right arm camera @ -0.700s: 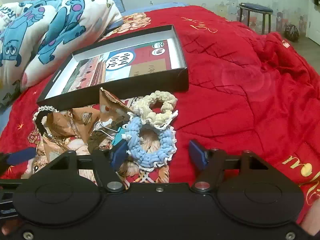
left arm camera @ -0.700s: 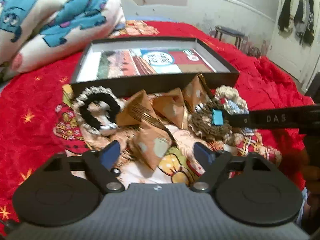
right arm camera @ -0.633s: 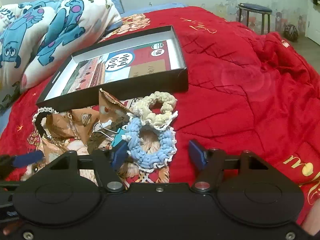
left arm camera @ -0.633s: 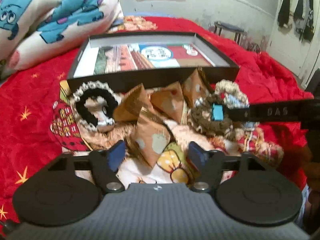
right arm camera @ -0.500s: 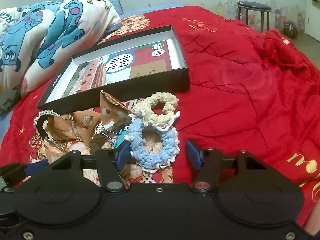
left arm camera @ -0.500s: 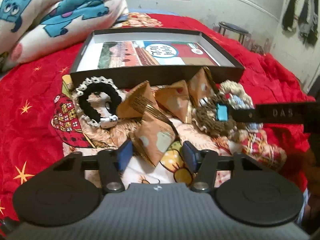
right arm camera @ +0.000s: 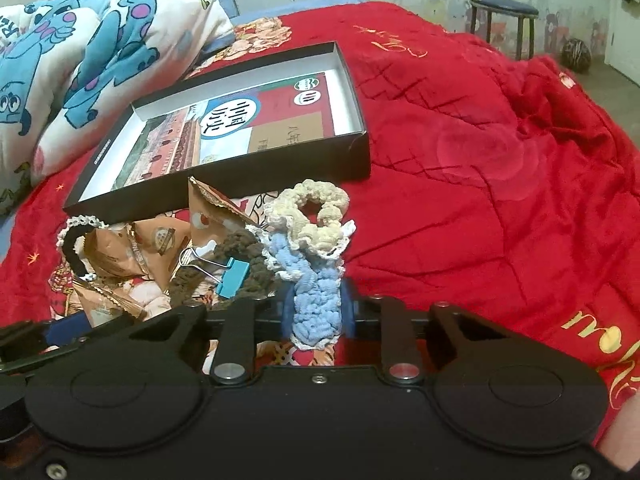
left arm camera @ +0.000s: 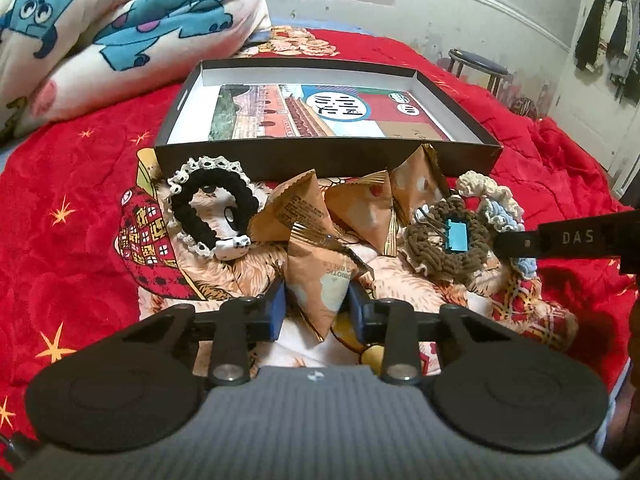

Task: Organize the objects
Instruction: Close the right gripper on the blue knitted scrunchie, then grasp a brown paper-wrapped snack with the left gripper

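My left gripper is shut on a brown triangular snack packet lying on the bed. Three more brown packets lie behind it, in front of a shallow black box. A black scrunchie lies to the left. A brown scrunchie with a teal binder clip lies to the right. My right gripper is shut on a blue crocheted scrunchie. A cream scrunchie lies just behind it. The box also shows in the right wrist view.
A red quilt covers the bed. A cartoon-print duvet is piled at the back left. A stool stands beyond the bed. The right gripper's finger reaches in from the right in the left wrist view.
Both grippers were open and have closed. The left one moved forward onto the nearest packet. The right one closed on the blue scrunchie and squeezed it narrow.
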Tool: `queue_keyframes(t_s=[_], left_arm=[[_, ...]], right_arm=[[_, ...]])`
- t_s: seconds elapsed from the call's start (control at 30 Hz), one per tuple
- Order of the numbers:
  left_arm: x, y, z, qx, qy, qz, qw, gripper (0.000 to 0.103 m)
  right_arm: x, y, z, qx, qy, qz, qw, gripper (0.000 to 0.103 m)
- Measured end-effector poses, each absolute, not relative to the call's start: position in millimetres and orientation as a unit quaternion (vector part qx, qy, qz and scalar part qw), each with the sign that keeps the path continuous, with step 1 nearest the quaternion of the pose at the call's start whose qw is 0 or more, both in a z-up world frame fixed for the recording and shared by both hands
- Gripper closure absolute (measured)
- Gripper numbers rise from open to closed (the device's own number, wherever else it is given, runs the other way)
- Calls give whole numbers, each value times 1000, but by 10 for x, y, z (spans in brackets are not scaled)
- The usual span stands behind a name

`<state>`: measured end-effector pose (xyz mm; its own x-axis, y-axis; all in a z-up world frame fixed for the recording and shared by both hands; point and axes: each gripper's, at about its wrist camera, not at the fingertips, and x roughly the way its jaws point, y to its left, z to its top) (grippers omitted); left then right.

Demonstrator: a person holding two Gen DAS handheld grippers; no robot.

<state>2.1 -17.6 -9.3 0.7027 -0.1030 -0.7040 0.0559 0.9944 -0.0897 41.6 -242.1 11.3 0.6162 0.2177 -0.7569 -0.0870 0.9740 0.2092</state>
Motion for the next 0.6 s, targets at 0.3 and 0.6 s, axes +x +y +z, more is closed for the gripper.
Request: queue_keyframes(t_s=[0.3,0.6], left_arm=[[-39,-136,19,-48,379,-57,922,72],[-57,-165,32,-43,382,-70,921,97]], right_arm=[[353,-2418,357,102,443,112,883,82],[265,-2252,462,113,455,157,869,82]])
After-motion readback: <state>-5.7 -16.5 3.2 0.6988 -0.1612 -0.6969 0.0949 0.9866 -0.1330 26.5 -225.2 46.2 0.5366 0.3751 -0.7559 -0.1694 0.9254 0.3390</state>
